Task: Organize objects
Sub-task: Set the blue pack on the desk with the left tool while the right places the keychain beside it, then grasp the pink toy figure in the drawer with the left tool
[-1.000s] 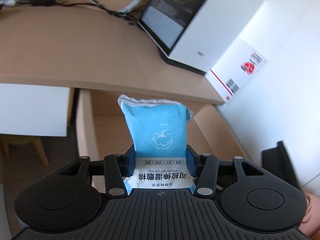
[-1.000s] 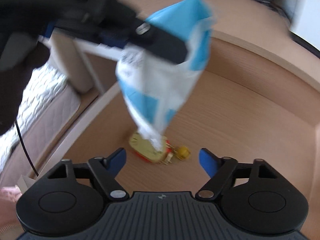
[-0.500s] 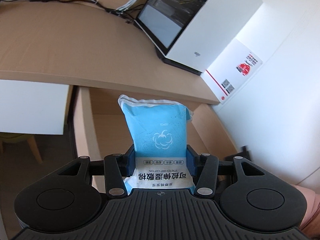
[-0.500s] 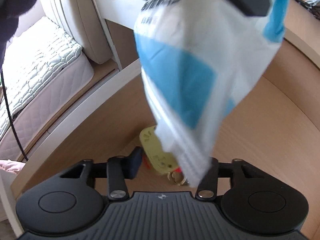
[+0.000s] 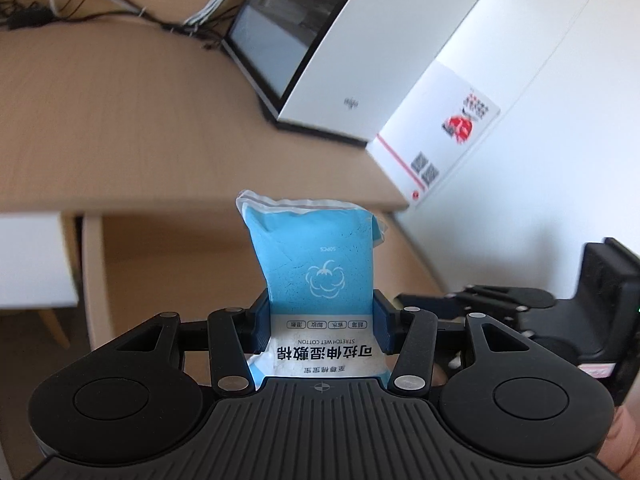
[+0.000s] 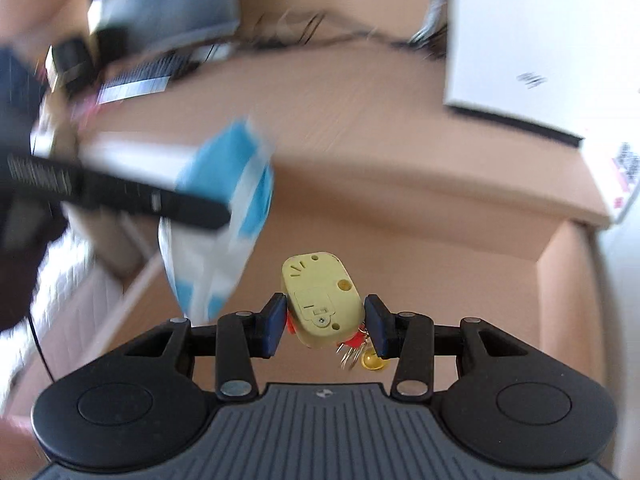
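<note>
My left gripper (image 5: 322,322) is shut on a blue and white pack of wet cotton pads (image 5: 318,276) and holds it in the air over the open wooden drawer (image 5: 160,264). The pack also shows blurred at the left of the right wrist view (image 6: 224,220). My right gripper (image 6: 325,326) is shut on a small yellow toy keychain (image 6: 322,302) with an orange part, rings and a little bell hanging below, lifted above the drawer floor (image 6: 420,280). The right gripper shows at the right edge of the left wrist view (image 5: 520,312).
A wooden desk (image 5: 120,120) carries a white computer case (image 5: 380,40), a white box with a red logo (image 5: 444,136) and tangled cables (image 5: 80,4). A keyboard (image 6: 148,76) and a monitor base lie far left in the right wrist view. A quilted mattress (image 6: 60,280) lies left.
My right gripper has closed on the yellow toy keychain and lifted it off the drawer floor. The left gripper still holds the pack, which has moved to the left in the right wrist view.
</note>
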Tool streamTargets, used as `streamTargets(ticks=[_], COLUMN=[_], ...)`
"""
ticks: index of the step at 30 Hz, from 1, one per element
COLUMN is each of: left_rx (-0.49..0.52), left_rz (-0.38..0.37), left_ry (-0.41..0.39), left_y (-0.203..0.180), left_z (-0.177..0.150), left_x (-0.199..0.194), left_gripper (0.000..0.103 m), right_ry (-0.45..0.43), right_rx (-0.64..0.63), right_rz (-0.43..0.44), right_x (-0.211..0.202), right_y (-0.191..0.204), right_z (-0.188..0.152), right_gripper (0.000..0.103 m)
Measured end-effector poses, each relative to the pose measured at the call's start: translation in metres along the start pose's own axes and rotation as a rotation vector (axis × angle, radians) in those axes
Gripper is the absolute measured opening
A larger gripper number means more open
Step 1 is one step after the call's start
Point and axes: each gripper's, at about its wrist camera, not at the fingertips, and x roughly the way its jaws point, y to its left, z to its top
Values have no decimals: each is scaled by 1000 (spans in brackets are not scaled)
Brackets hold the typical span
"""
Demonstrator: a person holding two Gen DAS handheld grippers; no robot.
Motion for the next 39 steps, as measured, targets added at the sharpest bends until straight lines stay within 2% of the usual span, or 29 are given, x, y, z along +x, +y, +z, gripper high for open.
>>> streamTargets(ticks=[6,11,15,18,19,20,24,26,28,31,35,39], left_rx=[29,-7,-41,-54,-47,43,80,88,87,90,177,303], left_rz=[70,44,46,74,92,-12,12,-14,-26,-46,-97,-187], left_ry=[-69,-84,-37,28,23,2,-91,-176,-198,-217,-144,57], left_y=[0,28,59,79,83,84,83,84,82,76,50,21], left_z=[56,104,126,127,125,123,121,120,121,114,78,13], left_x=[38,76,122,156,161,162,150,135,120,97,66,57], left_gripper=[53,54,54,56,59,60,57,57,57,57,57,57], right_ry=[-163,-231,-282,-261,-246,-229,-197,-201,-207,-190,-155,-103], right_rx=[134,181,210,226,237,249,291,309,302,255,238,244], right_rz=[-63,-105,-169,-186,-197,-202,-194,-193,-211,-253,-236,-226], right_x=[-8,18,52,85,93,99,103,94,81,61,22,0], right_y=[-37,-66,-85,-99,-103,-107,-118,-120,-115,-100,-83,-66], right_z=[53,113,149,161,161,160,149,140,128,110,66,29], right_gripper=[42,42,43,46,49,49,51,58,64,68,71,74])
